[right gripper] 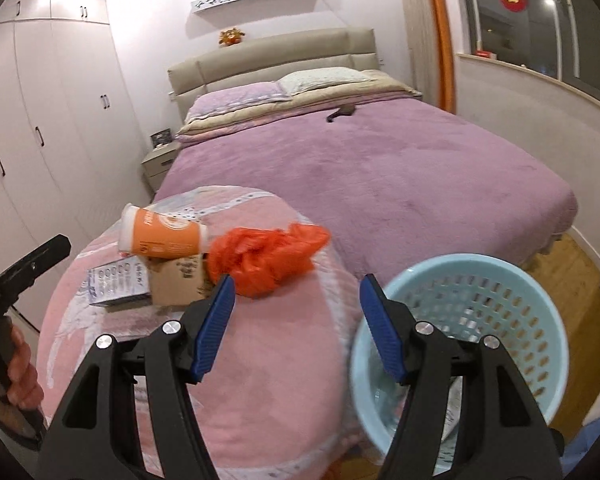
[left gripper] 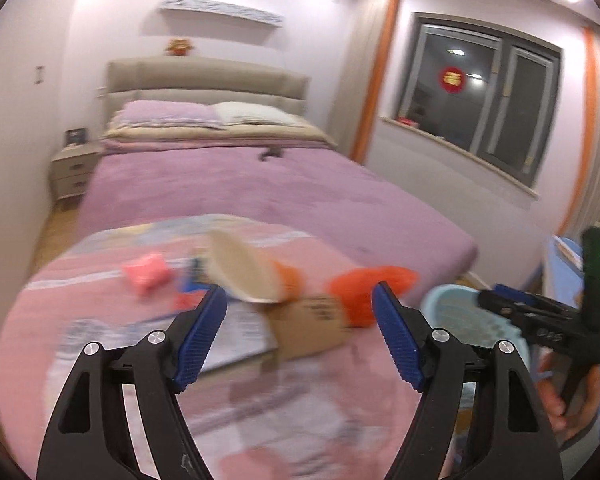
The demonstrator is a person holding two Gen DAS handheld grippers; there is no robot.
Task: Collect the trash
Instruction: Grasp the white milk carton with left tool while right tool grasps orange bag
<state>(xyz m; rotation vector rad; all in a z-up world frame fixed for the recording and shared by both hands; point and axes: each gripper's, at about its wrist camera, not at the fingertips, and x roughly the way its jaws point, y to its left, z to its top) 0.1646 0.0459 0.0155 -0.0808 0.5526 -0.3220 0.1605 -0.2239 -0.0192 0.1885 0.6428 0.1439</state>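
Pink quilted fabric covers a rounded surface [right gripper: 268, 360] at the foot of a bed with a purple blanket [right gripper: 400, 168], and on it the trash is seen lying uncollected: an orange-and-white paper cup [right gripper: 162, 236] tipped on its side atop a small brown cardboard box [right gripper: 178, 280], a flat printed carton [right gripper: 116, 282] just beside the box, and a crumpled orange plastic bag [right gripper: 264, 258] touching the box's other side. In the left wrist view a crumpled pink item [left gripper: 146, 278] is also shown beyond the cup, along with something blue and red that cannot be identified through the motion blur. A pale blue perforated basket [right gripper: 512, 280] stands just beside the pink surface; its bottom is largely hidden behind the right gripper's finger (something pale and printed may lie inside, but this cannot be confirmed). The task is judged to be at or near its start, with every visible piece yet to be moved to the basket. The left gripper [left gripper: 300, 334] is held with its jaws apart and nothing between the pads; the right gripper [right gripper: 298, 328] is likewise spread and empty. Only parts of the person's hands on the gripper handles are caught at the frame edges. A small dark object far up the bed is too small to name.
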